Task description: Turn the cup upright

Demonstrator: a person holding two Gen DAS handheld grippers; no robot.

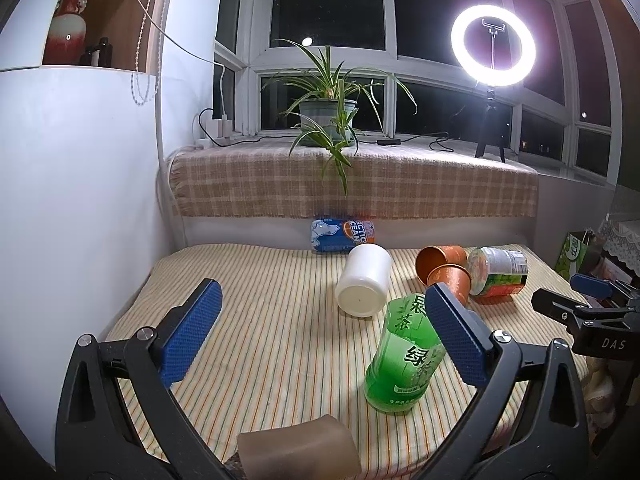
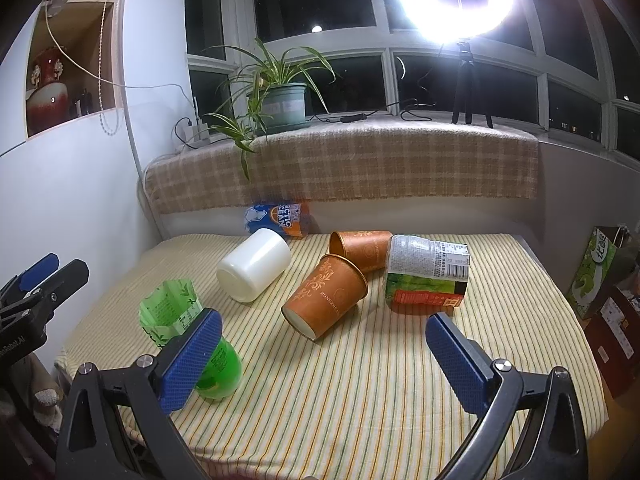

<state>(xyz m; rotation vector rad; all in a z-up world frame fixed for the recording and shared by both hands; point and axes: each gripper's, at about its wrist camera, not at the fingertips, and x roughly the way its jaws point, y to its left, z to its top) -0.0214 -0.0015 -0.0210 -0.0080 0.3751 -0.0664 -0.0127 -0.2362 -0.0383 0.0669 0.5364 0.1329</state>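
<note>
Both tongs gaping, nothing gripped yet

Left tongs (image 1: 322,334) and right tongs (image 2: 322,356) hover wide open; beyond, an orange cup (image 2: 325,297) lies toppled mid-bench (image 2: 360,380), a second orange cup (image 2: 362,249) behind, white cup (image 2: 255,265) left.

left gripper (image 1: 324,328): jaws spread wide, blue pads at lower left and lower right of its own view, nothing between them; also seen at the left edge of the right wrist view.
right gripper (image 2: 324,354): jaws spread wide, holding nothing; its tip shows at the right edge of the left wrist view.
</note>
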